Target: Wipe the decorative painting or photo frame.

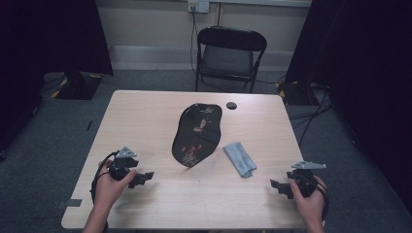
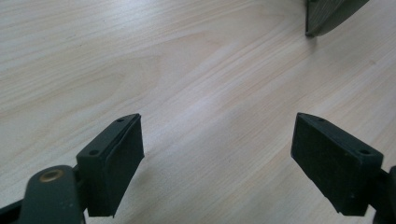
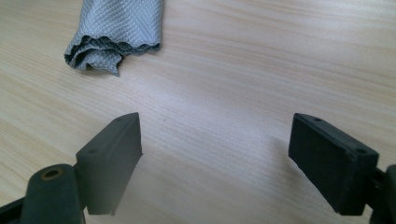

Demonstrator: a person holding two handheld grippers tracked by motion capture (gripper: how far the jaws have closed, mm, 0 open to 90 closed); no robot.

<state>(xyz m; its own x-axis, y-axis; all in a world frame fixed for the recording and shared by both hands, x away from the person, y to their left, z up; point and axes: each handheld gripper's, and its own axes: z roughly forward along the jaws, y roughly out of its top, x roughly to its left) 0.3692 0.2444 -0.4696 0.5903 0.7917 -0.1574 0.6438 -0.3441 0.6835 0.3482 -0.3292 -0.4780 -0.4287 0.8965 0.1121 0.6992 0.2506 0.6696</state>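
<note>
The grey cloth (image 1: 239, 159) lies folded flat on the table (image 1: 145, 121), ahead of my right gripper (image 1: 278, 187) and off toward its inner side, well apart from it; in the right gripper view its crumpled end (image 3: 114, 35) sits beyond the left jaw, untouched. Just beside the cloth, between it and my left gripper (image 1: 144, 177), rests the black painted tray (image 1: 197, 135) (dark lacquer with small red and pale figures, as far as I can make out), and its edge (image 2: 327, 16) peeks in far ahead of the left gripper's right jaw. Both grippers hover near the table's front edge with jaws spread wide and nothing between them. Farther off, beyond the tray, a small black disc (image 1: 231, 105) lies on the wood, and a folding chair (image 1: 229, 56) stands past the table. I judge the work as not yet begun: neither cloth nor tray is grasped, so picking up the cloth and bringing it to the tray, if wiping is the aim, all remains ahead
</note>
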